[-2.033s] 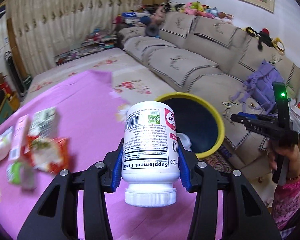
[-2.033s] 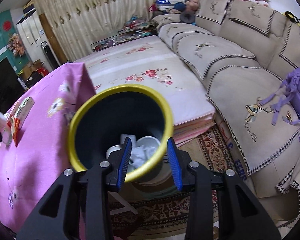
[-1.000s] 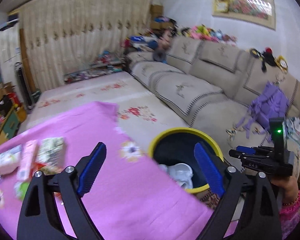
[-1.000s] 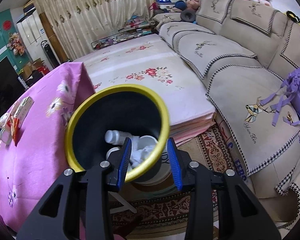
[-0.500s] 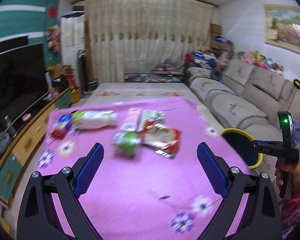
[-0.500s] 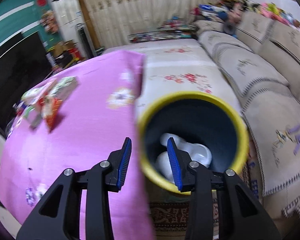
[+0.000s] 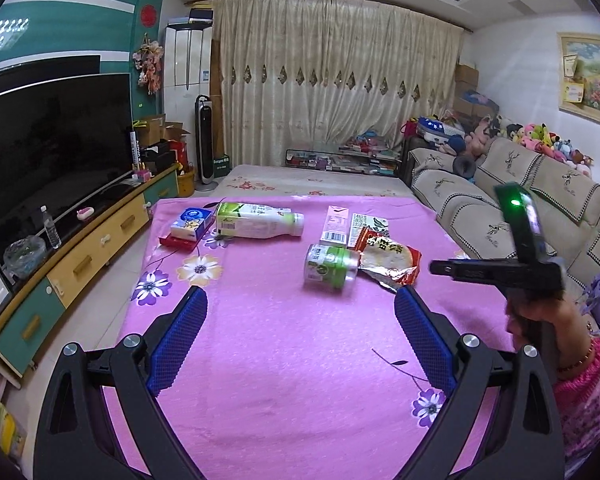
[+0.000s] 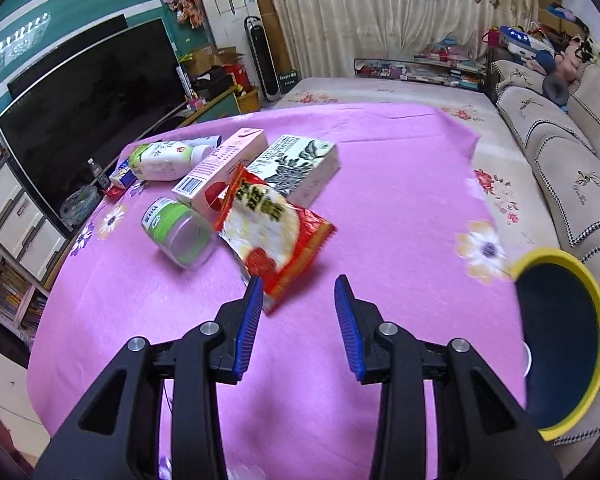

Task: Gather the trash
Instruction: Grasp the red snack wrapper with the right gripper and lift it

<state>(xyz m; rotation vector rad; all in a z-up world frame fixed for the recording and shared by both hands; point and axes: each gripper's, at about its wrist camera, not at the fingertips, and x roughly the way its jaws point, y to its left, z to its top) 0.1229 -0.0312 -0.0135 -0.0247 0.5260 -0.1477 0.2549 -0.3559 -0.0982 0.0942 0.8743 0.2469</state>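
Covering table (image 7: 284, 360): flowered pink cloth

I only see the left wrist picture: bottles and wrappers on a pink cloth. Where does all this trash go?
Observer: The right wrist view shows a dark bin with a yellow rim beside the right edge of the pink cloth.
Operator: Anything in it?
Observer: Something white shows inside; I cannot tell what.
Operator: Is the other gripper holding anything?
Observer: No. The right gripper is open and empty, near a corner of the red snack bag.
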